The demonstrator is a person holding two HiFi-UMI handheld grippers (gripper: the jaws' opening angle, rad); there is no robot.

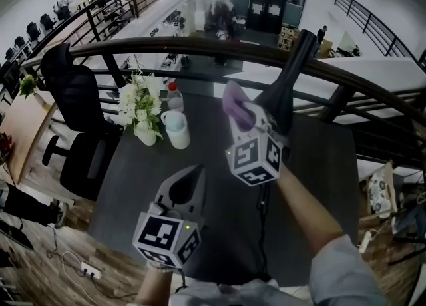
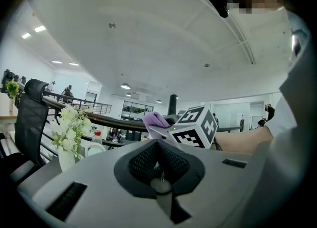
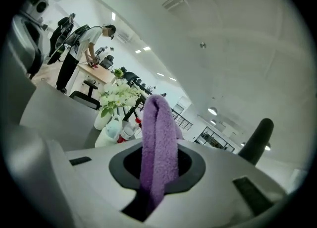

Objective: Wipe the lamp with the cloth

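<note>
The right gripper (image 1: 251, 120) is clamped on a folded purple cloth (image 3: 158, 138), which stands up out of its jaws. In the head view the cloth sits just at the black lamp (image 1: 287, 78), whose cone rises toward 1 o'clock; actual contact cannot be confirmed. The left gripper (image 2: 157, 145) has its jaws together on nothing, low at 7 o'clock, well apart from the lamp.

With nothing steadying the lamp, a firm wipe could probably tip or slide it on the dark table (image 1: 133, 185). The cloth could also pull loose if it drags.

Counted: two grippers, one cloth, one lamp. At 10 o'clock stand one white mug (image 1: 176, 129), one red-capped bottle (image 1: 174, 96) and one vase of white flowers (image 1: 142, 108).
</note>
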